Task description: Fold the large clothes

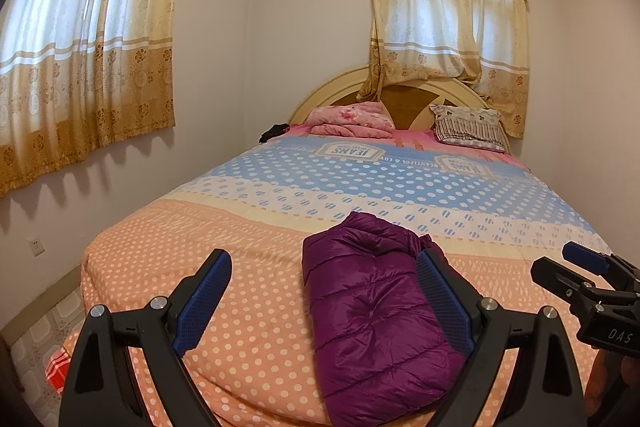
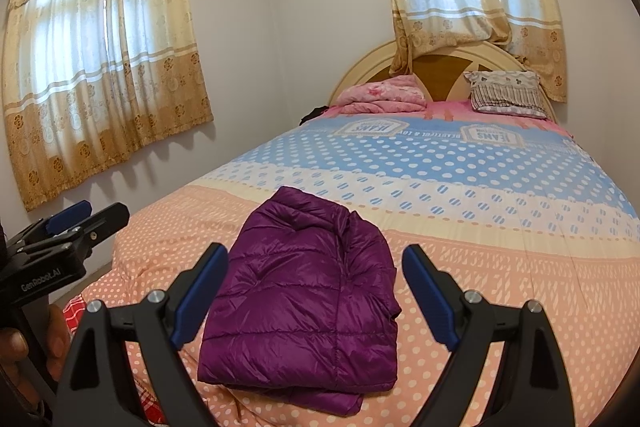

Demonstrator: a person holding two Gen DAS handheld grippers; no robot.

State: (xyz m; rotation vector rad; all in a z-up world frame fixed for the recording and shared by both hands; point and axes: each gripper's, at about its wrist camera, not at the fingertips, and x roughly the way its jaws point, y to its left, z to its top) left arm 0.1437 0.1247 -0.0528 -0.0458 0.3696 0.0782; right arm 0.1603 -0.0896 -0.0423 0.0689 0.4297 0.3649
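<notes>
Black item (image 1: 274, 131) behind bedding, unidentifiable

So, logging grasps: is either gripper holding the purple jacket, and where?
Neither. Left gripper and right gripper are open; the folded purple jacket lies free on the bed.

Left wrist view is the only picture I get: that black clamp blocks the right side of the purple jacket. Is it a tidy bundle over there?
Observer: Yes. In the right wrist view the purple jacket shows whole, a folded bundle lying on the bedspread, with its right edge bulging out a little.
Operator: Is the other clamp squeezing it?
Observer: No. The right gripper is open, one finger on each side of the jacket, and nothing sits between its pads.
Operator: And the clamp I look through?
Observer: The right wrist view shows the left gripper from the side, off to the jacket's left. In your own view it is open and holds nothing.
</notes>
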